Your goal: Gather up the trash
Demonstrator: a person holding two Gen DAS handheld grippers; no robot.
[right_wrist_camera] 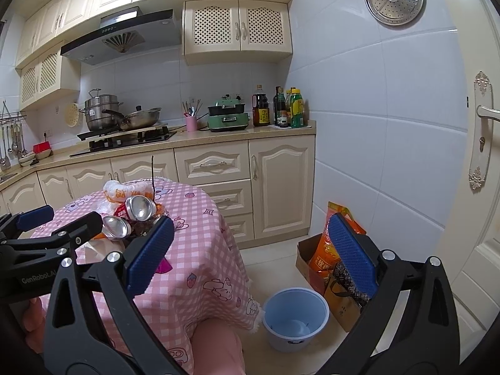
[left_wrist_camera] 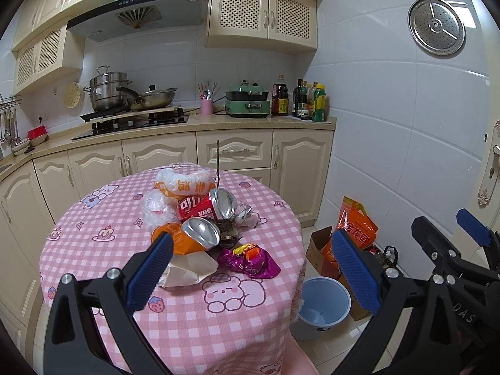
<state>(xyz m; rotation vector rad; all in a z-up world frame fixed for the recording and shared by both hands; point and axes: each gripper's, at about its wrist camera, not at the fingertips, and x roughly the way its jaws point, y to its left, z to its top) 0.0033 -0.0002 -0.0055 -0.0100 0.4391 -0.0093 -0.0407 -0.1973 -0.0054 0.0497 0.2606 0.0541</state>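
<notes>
Trash, one heap, is lying at the middle of the round bench (left_wrist_camera: 93,218), which is wearing a pink checked cloth. Counted in the left wrist view: two crushed cans, one red can (left_wrist_camera: 206,206) and one orange can (left_wrist_camera: 187,234), both lying on their sides and showing silver ends toward the camera; two clear plastic bags, a printed bag (left_wrist_camera: 184,182) toward the far edge and a plain bag (left_wrist_camera: 154,207) just beside the red can; one white paper wrapper (left_wrist_camera: 190,268) and one purple foil wrapper (left_wrist_camera: 250,261), both sitting at the heap's near side; one small silver foil scrap (left_wrist_camera: 245,214) lying behind the red can; one thin dark stick (left_wrist_camera: 217,162) standing upright at the far side. Darker scraps between the cans are too jumbled to count.

One blue bin (right_wrist_camera: 295,317) is standing on the floor just off the bench's right edge, with little visible inside. One cardboard box (right_wrist_camera: 304,257) is sitting behind it, holding an orange bag (right_wrist_camera: 325,250).

Left tool (left_wrist_camera: 253,268), one, is hovering above the bench's near edge with its two blue pads spread wide, holding nothing. Right tool (right_wrist_camera: 250,254), one, is hanging beyond the bench's right edge, over the floor near the bin, its pads likewise spread wide and holding nothing.
</notes>
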